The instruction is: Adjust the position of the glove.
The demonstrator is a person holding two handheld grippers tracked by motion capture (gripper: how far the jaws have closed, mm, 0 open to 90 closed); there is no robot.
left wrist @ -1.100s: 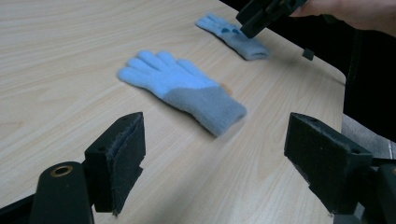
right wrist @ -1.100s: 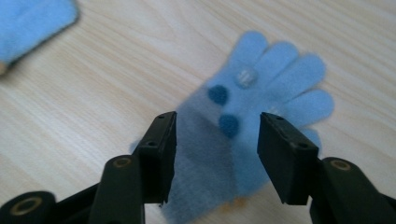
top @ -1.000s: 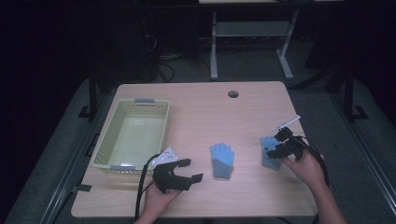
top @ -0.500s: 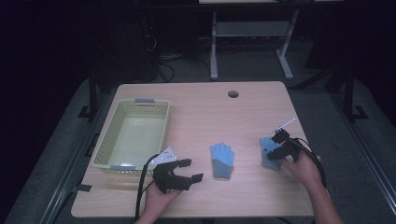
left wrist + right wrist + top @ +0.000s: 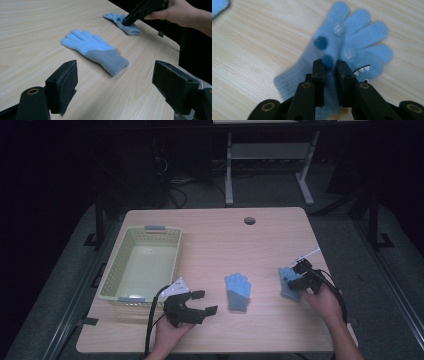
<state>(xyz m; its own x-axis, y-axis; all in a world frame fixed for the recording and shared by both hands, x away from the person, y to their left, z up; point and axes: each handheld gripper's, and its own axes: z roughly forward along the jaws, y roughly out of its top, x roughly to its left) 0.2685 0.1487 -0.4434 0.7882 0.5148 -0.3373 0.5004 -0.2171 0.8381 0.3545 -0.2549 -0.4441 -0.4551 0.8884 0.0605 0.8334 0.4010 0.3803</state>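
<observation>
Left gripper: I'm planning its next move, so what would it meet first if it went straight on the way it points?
Probably the plain blue glove lying flat on the table, straight ahead between the open left gripper jaws. Depth is hard to judge.

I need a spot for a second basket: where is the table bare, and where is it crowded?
Bare: the far half of the table, between the basket and the right edge, past the cable hole. Crowded: the near strip, with the left gripper, middle glove and the right gripper pinching the other glove.
</observation>
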